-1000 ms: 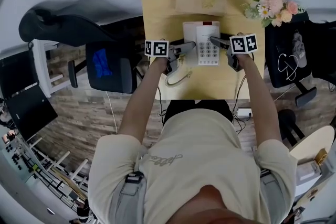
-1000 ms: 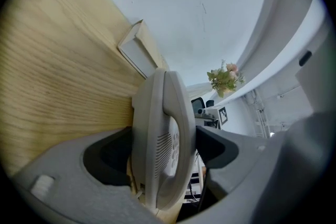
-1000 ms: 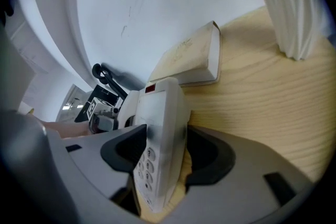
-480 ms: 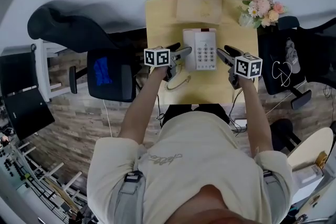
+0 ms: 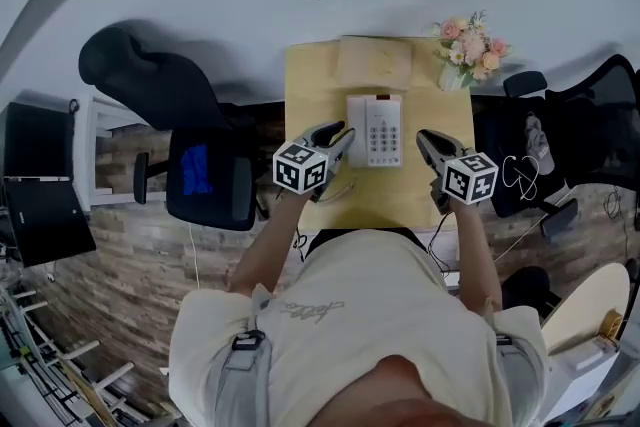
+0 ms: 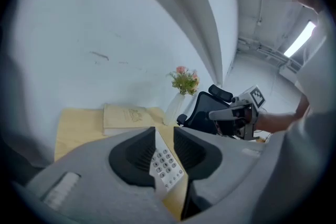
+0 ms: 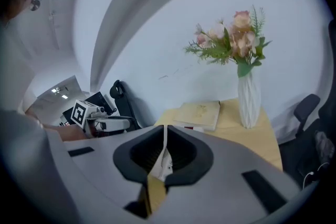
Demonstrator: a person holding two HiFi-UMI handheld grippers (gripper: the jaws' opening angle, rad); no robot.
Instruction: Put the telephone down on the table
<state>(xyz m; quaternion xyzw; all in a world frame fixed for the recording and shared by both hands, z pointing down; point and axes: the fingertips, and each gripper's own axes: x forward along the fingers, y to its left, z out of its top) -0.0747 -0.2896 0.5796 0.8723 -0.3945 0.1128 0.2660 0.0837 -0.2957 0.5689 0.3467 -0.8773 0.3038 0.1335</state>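
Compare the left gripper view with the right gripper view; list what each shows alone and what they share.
Left gripper view only: the right gripper, jaws closing, nothing between them. Right gripper view only: the left gripper, jaws closing too, also empty. Both: the table, book, flowers, and the telephone lying beyond the jaws, its keypad clear in the left view, a mere sliver in the right.

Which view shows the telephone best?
The head view: the whole telephone lies on the table, seen from above. The left gripper view shows only a strip of its keypad; the right gripper view, just a sliver.
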